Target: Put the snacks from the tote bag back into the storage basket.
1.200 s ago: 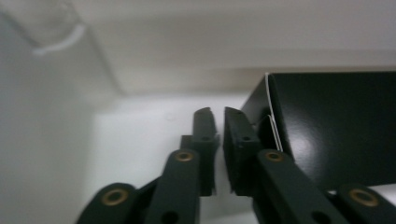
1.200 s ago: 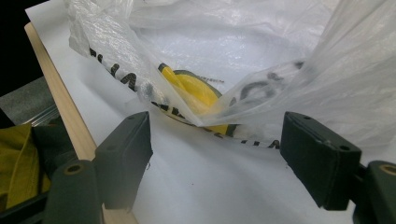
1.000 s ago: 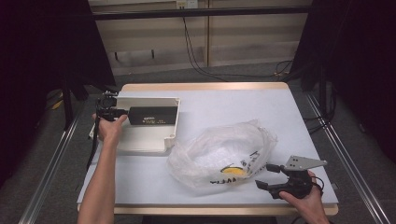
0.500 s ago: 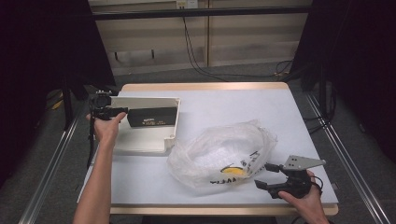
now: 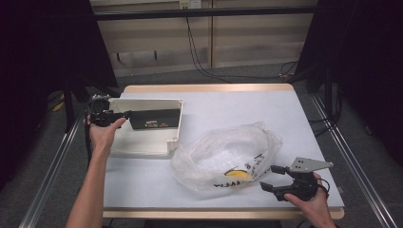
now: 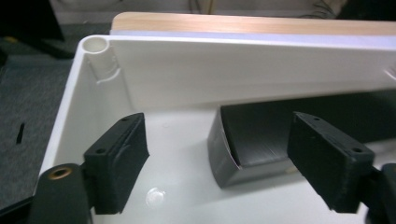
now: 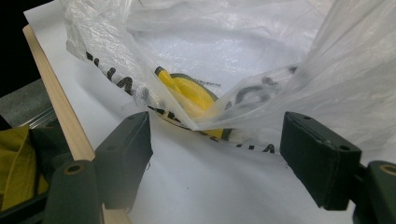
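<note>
A long black box [image 5: 154, 118] lies inside a white plastic tray [image 5: 142, 147] at the table's left. My left gripper [image 5: 124, 115] hovers at the box's left end. In the left gripper view the box end [image 6: 280, 135] sits just beyond my left gripper [image 6: 219, 140], whose jaws have just been opening and stand wide, touching nothing. A crumpled clear plastic bag [image 5: 228, 156] with black and yellow print lies at centre right. My right gripper [image 5: 268, 178] is open at its near edge. In the right gripper view the bag's edge [image 7: 233, 46] rises between the spread jaws of my right gripper [image 7: 219, 140], unpressed.
The tray's far wall [image 6: 233, 70] stands behind the black box, with a round screw post [image 6: 95, 46] in its corner. The table's wooden front edge [image 7: 60, 112] runs close beside the right gripper. Bare grey tabletop [image 5: 247, 109] stretches behind the bag.
The left gripper's jaws have spread apart and let go of the black box, and the hand has drawn back to the left. The box stays in the tray. The right hand has kept still.
</note>
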The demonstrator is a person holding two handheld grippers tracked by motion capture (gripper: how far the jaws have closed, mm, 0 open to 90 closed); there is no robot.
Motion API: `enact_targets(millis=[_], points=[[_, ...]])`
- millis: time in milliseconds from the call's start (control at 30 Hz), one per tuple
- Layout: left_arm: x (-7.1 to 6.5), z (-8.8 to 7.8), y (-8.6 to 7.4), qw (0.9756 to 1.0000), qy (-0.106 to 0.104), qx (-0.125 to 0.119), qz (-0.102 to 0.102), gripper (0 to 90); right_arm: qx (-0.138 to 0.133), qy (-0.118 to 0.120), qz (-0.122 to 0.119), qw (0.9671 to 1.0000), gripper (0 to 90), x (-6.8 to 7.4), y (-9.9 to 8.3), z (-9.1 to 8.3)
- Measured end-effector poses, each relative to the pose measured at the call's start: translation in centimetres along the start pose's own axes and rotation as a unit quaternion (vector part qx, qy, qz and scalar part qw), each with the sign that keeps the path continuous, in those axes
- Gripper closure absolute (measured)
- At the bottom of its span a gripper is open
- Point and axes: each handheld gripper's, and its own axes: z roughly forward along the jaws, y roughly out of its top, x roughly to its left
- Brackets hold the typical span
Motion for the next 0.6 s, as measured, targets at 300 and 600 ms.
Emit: enact_targets(millis=[300,600], points=[[0.6,-3.3,-1.6,0.9986,-0.020,-0.013,0.048,8.0,0.000,-0.003,0.002,1.0000,24.2,-0.1,0.1,0.1],[1.9,-6.4,-3.3,0.9966,-0.044,-0.018,0.067,4.9,-0.004,-0.005,0.003,1.0000,24.1,-0.2,0.1,0.1]])
